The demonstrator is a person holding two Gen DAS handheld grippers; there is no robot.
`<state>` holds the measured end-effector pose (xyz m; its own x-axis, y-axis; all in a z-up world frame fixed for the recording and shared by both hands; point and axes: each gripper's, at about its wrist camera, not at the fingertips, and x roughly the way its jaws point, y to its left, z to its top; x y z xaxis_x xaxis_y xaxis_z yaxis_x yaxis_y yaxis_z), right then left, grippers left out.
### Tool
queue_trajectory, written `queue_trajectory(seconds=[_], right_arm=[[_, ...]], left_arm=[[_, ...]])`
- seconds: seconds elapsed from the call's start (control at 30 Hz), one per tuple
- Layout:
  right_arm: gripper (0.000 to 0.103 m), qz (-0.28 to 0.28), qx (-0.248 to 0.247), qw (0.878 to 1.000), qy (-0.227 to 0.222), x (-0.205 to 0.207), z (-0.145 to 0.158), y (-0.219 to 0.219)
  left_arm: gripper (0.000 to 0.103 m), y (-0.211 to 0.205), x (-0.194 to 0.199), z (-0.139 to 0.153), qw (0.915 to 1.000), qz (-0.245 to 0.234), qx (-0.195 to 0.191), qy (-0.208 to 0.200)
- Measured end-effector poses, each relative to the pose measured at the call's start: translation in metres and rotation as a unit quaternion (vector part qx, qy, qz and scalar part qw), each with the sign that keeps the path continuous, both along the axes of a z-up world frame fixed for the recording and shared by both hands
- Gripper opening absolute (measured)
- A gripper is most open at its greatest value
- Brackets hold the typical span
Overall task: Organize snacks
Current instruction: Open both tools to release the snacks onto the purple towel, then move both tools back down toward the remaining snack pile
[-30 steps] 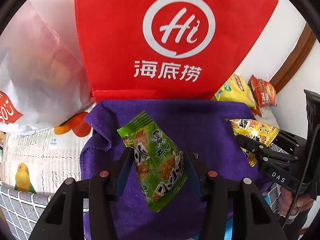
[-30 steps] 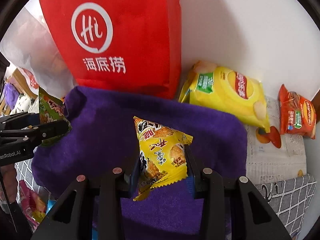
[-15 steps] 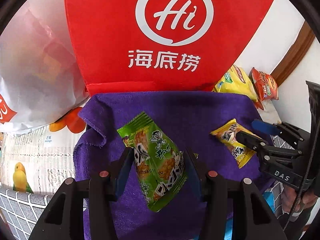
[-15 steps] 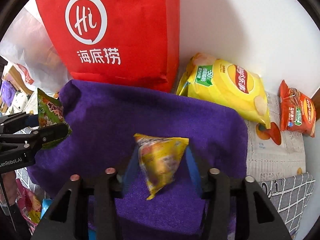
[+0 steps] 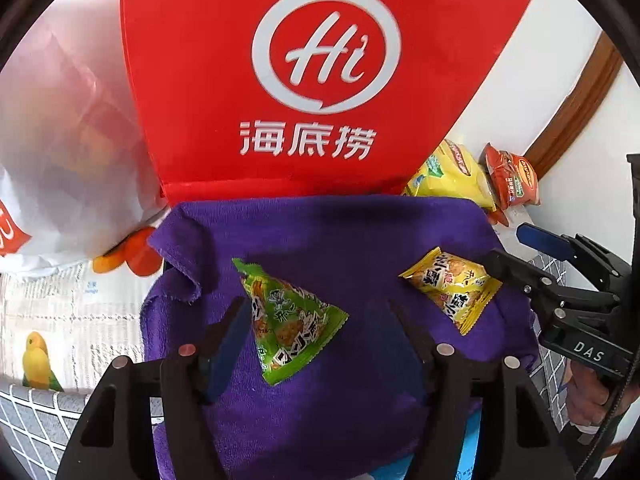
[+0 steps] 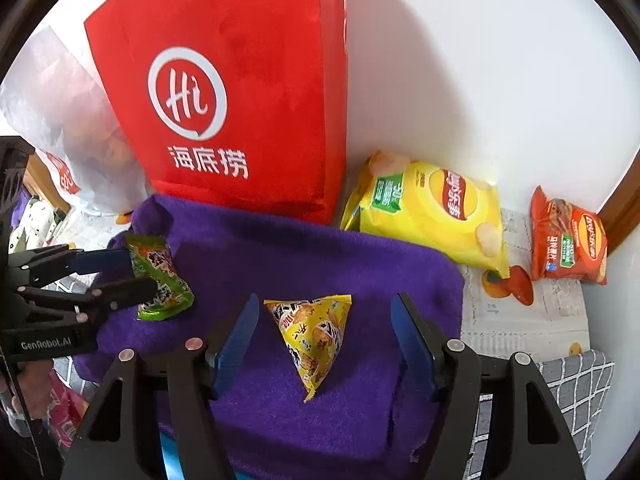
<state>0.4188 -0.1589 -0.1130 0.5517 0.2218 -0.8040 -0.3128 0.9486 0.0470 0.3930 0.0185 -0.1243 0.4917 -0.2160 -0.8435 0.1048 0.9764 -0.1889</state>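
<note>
Purple towel (image 6: pixel 280 264) spread over the middle of the desk, rumpled and folded up at its left corner, edges hanging over something blue at the near side. Beneath and around it a printed paper covering (image 5: pixel 68 304) with newsprint lettering, orange fruit and a yellow bird; nearer the camera a grey cloth with a white grid (image 6: pixel 576 384). Behind, a plain white wall (image 6: pixel 480 60), with a strip of brown wood trim (image 5: pixel 576 104) at the far right.

Standing upright against the wall at the towel's back edge, a tall red paper bag (image 6: pixel 240 100) with a white "Hi" logo and Chinese characters. To its left a translucent white plastic bag (image 5: pixel 60 140), slumped. To its right, off the towel, a yellow crisp bag (image 6: pixel 432 208) leaning at the wall, and well beside that a small red snack pack (image 6: pixel 568 240) on the paper covering.

Left gripper (image 5: pixel 320 332) fingers opening, standing apart on either side of a green triangular snack packet (image 5: pixel 288 320) lying on the towel, pads clear of it. Right gripper (image 6: pixel 324 332) fingers likewise opening, wide of a yellow triangular snack packet (image 6: pixel 312 332) resting on the towel between them, untouched. Both packets apart from each other, green to the left, yellow to the right.
</note>
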Motion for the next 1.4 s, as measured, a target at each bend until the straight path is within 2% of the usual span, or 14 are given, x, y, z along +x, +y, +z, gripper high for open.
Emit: queue_trajectory(seconds=[0.1,0.23,0.4,0.57,0.67,0.83,1.07,1.2,1.27,1.4], right_arm=[[0.076,-0.007,-0.001,1.000,-0.016,-0.004,0.008,0.000],[0.076,-0.021,-0.020,0.999,-0.043,-0.009,0.018,0.003],[0.077,-0.017,-0.014,0.998,-0.062,-0.020,0.030,0.007],[0.076,-0.016,0.025,0.995,-0.092,-0.040,0.050,0.009],[0.076,-0.021,0.040,0.995,-0.089,-0.050,0.055,0.009],[0.076,-0.046,0.026,0.994,-0.091,-0.067,0.059,0.004],[0.076,-0.075,0.041,0.994,-0.062,-0.095,0.058,-0.014],[0.074,-0.079,0.032,0.995,-0.061,-0.113,0.058,-0.017],[0.074,-0.079,0.023,0.995,-0.063,-0.123,0.058,-0.018],[0.071,-0.084,0.035,0.994,-0.064,-0.142,0.059,-0.025]], left_arm=[[0.067,0.000,-0.002,0.004,1.0000,0.003,0.008,-0.004],[0.067,-0.001,-0.006,0.010,0.9998,0.003,0.013,-0.012],[0.068,-0.006,-0.016,0.028,0.9992,-0.012,0.007,-0.039],[0.068,-0.006,-0.025,0.045,0.9984,-0.013,0.007,-0.054],[0.067,-0.004,-0.028,0.051,0.9983,-0.013,0.003,-0.057],[0.067,0.000,-0.034,0.060,0.9984,-0.010,-0.002,-0.056],[0.067,-0.005,-0.045,0.073,0.9980,-0.015,-0.002,-0.062],[0.068,-0.009,-0.057,0.087,0.9960,-0.019,0.012,-0.086],[0.071,-0.007,-0.064,0.094,0.9952,-0.017,0.005,-0.096],[0.071,-0.011,-0.076,0.106,0.9936,-0.017,0.015,-0.111]])
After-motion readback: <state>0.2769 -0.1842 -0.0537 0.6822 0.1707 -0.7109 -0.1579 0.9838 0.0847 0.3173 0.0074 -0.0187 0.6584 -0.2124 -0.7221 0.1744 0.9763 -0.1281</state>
